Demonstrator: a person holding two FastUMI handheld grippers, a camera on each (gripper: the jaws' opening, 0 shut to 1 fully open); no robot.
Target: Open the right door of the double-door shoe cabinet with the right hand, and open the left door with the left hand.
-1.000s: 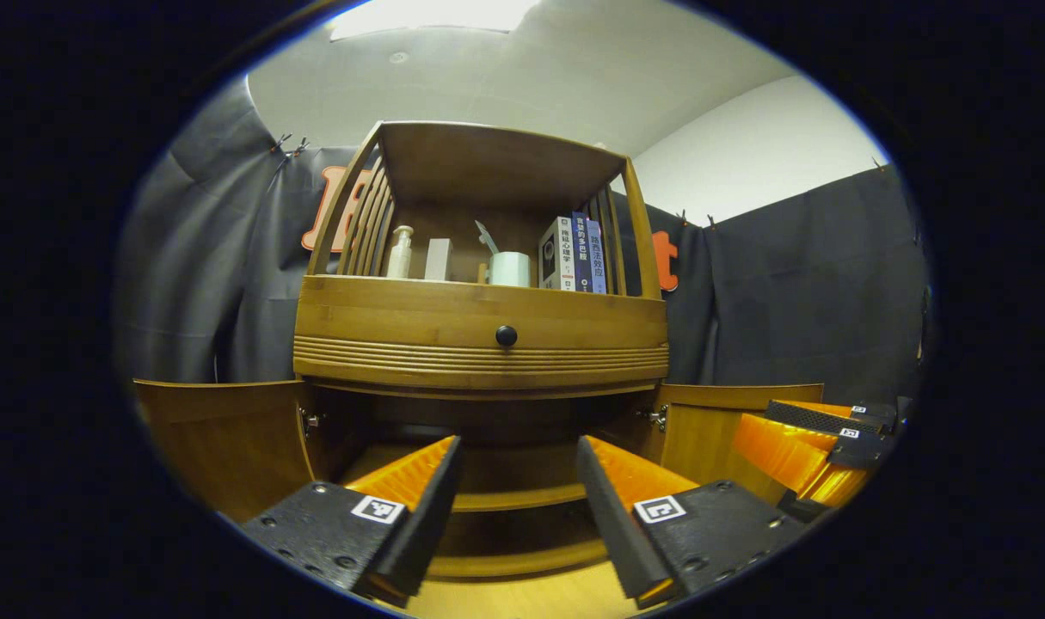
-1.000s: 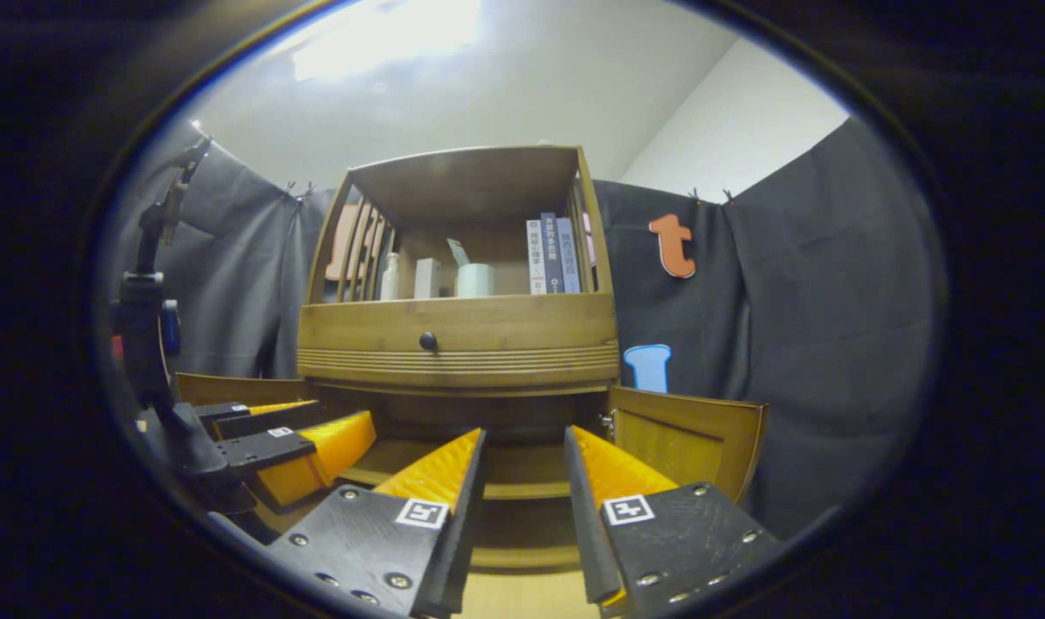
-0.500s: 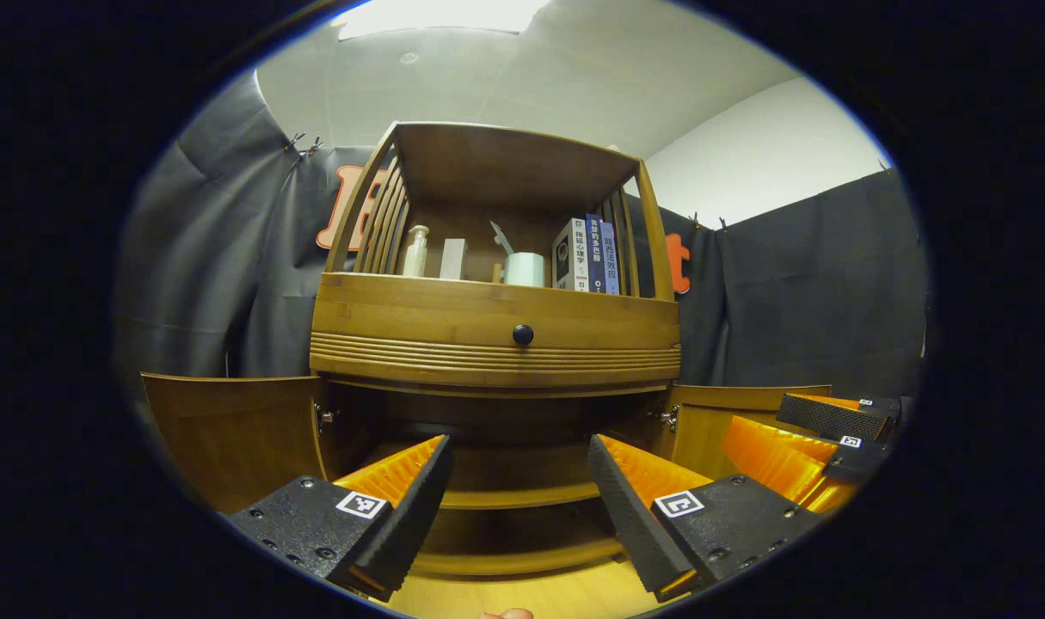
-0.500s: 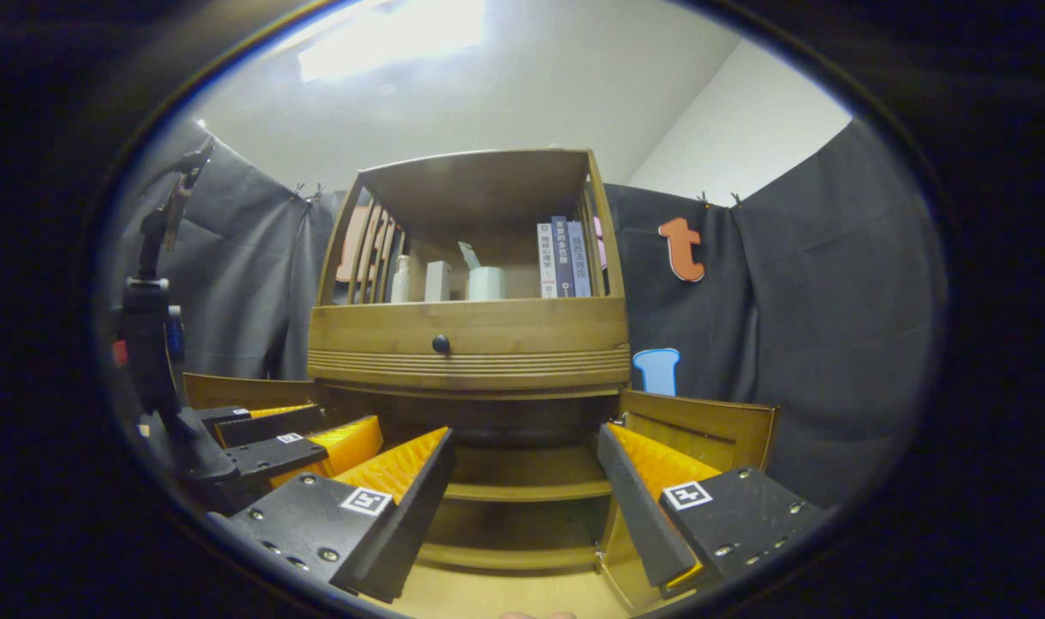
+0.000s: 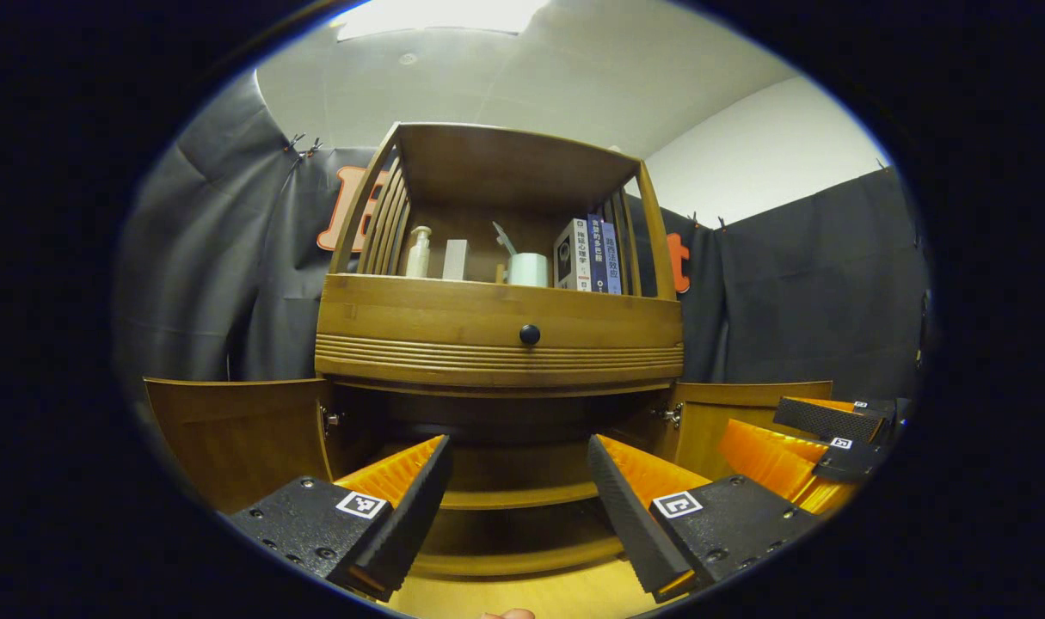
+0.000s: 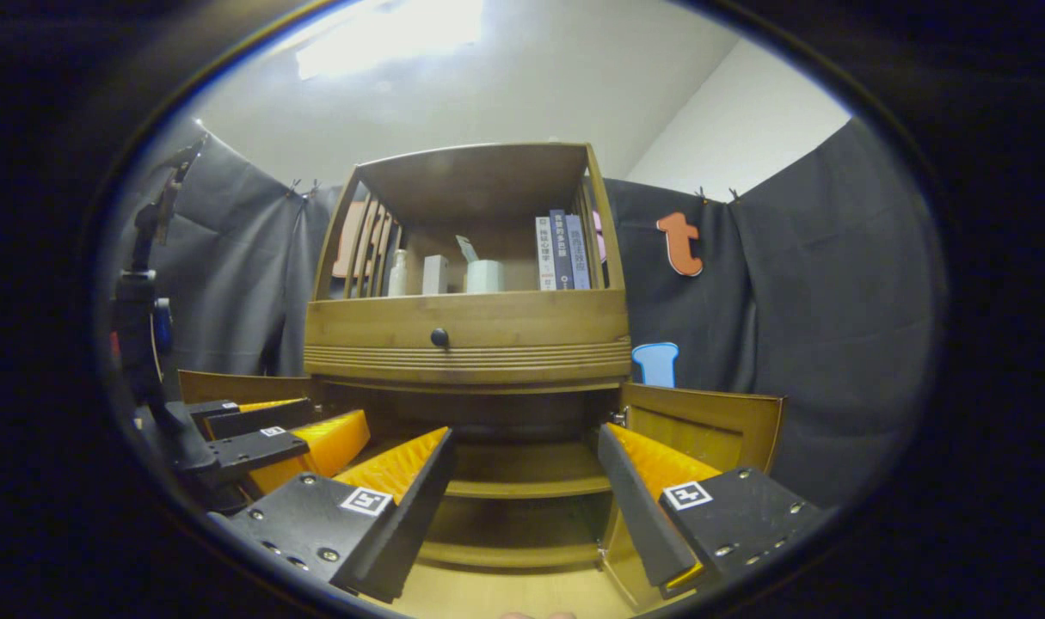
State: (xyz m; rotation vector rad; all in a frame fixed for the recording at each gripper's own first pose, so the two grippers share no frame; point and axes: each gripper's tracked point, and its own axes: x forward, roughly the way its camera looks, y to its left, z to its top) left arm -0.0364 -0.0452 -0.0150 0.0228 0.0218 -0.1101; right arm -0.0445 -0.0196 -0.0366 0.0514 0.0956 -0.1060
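Honey-brown shoe cabinet, black knob.

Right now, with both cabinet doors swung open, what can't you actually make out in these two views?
- Lower compartment: its dark back, left gripper view; shadow under the drawer.
- Bottom shelf: partly covered by the right tongs, right gripper view.
- Left door: mostly behind the left tongs, right gripper view.
- Book spines: text too small.

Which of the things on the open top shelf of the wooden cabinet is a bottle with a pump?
The pale pump bottle, leftmost on the shelf, beside the slats.
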